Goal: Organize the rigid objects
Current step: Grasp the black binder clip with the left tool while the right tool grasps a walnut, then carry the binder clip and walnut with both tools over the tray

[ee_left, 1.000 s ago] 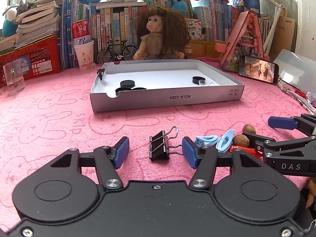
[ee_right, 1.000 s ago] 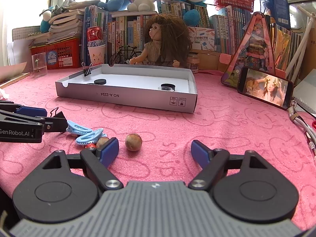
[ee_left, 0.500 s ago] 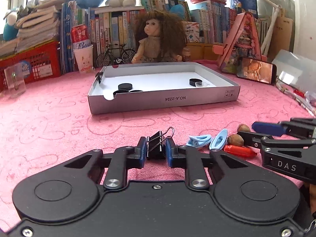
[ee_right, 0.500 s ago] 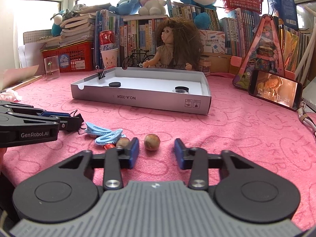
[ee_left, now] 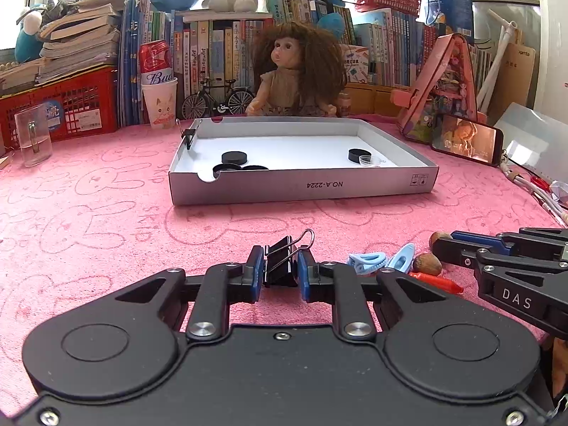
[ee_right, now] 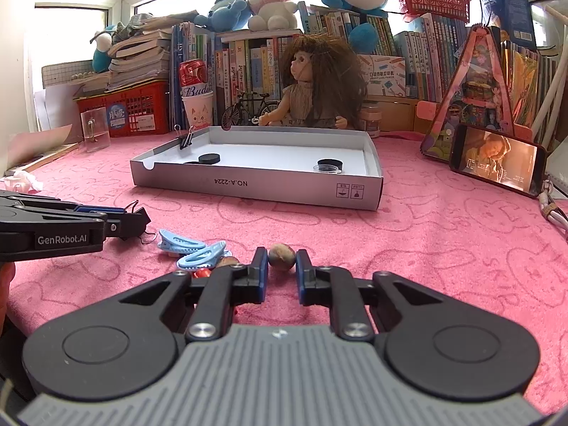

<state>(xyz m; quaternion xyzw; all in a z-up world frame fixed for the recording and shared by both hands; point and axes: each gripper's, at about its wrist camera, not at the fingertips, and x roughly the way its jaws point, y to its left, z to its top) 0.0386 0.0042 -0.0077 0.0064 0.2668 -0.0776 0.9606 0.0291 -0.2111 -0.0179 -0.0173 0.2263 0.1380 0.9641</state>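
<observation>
- Grey cardboard tray (ee_left: 301, 190) straight ahead of both grippers, farther along the pink bench (ee_left: 88, 220), open side up, long wall facing the cameras; black discs (ee_left: 234, 157) and one more clip on its left rim already there.
- Probably the goal of the next move: lift first, then forward over the near wall, the same way for both hands.
- Left gripper (ee_left: 280, 273) low over the bench, jaws narrow and closed on the black binder clip (ee_left: 280, 266).
- Clip body between the blue pads, wire handles pointing forward and up, toward the tray.
- Right gripper (ee_right: 281, 269) beside it, jaws having just closed in on the brown nut (ee_right: 281, 256); nut at the very tips, pads seeming to press it from both sides.
- Shallow grip on a round thing, so risk of slipping out on the lift.
- Left on the bench between the two grippers: two blue hair clips (ee_right: 193, 250), a second nut (ee_left: 427, 262), a red piece (ee_left: 438, 281).
</observation>
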